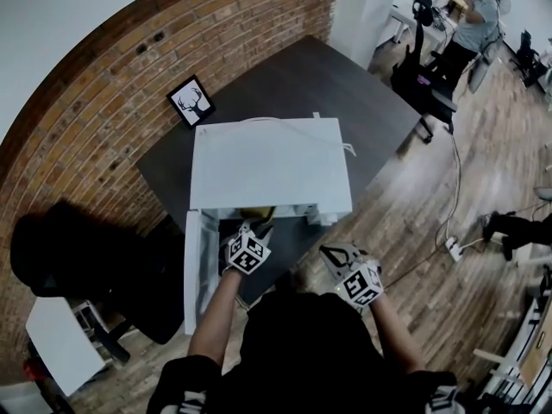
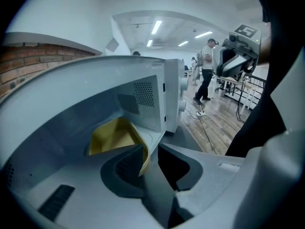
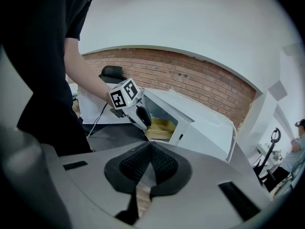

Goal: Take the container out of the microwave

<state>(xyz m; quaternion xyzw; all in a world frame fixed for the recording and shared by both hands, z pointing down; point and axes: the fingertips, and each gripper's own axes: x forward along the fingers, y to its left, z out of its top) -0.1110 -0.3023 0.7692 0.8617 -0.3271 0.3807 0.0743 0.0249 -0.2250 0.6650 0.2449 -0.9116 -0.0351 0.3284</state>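
Note:
A white microwave [image 1: 267, 166] stands on the dark table [image 1: 319, 76] with its door [image 1: 194, 266] swung open to the left. Inside sits a yellow container [image 1: 256, 213]. My left gripper [image 1: 252, 234] reaches into the opening. In the left gripper view the container [image 2: 112, 137] has its near rim pinched between the jaws of my left gripper [image 2: 151, 147]. The right gripper view shows the left gripper [image 3: 142, 116] at the container [image 3: 161, 126]. My right gripper [image 1: 334, 254] hangs to the right, off the microwave's front. It [image 3: 151, 144] is shut on nothing.
A framed deer picture [image 1: 191, 101] leans on the brick wall behind the microwave. A black chair [image 1: 69, 248] stands at the left. A cable and power strip [image 1: 453, 248] lie on the wooden floor at the right. A person [image 1: 474, 24] stands far back.

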